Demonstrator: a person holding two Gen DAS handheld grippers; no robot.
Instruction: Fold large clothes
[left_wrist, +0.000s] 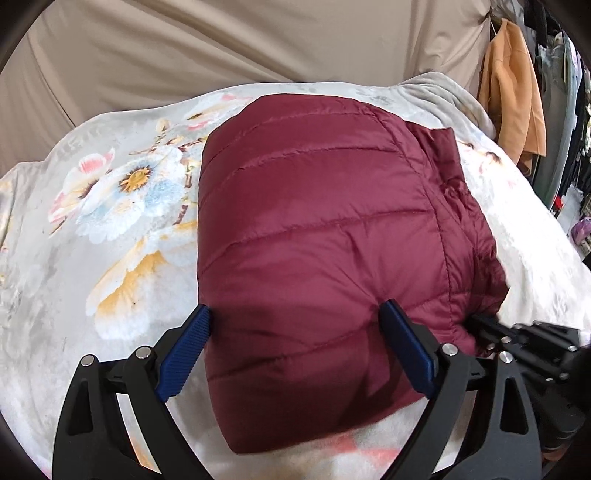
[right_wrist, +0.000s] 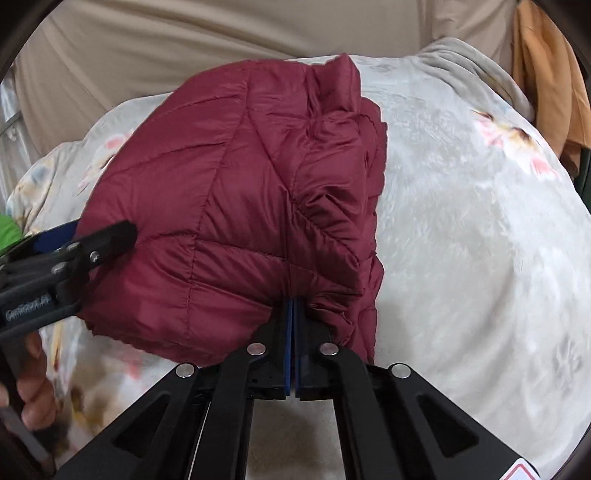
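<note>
One maroon quilted puffer jacket (left_wrist: 325, 229) lies folded into a thick bundle on a grey blanket with a flower print (left_wrist: 122, 206), near the middle of the blanket. Two grippers work at its near edge. The left gripper (left_wrist: 295, 332) stands wide, its two blue-padded fingers (left_wrist: 188, 343) set on either side of the near left part of the bundle; I cannot tell whether the pads touch the fabric. The right gripper (right_wrist: 293, 325) is pressed together, its blue pads pinching a gathered fold at the jacket's near right edge. One hand (right_wrist: 31, 384) shows in the right wrist view, holding the left gripper's handle. The jacket's right edge is bunched and layered; its left edge runs smooth. Bare blanket spreads broadly to the right and left of the jacket. Behind hangs one beige curtain (left_wrist: 229, 48), and one orange garment (left_wrist: 513, 88) hangs at the far right.
</note>
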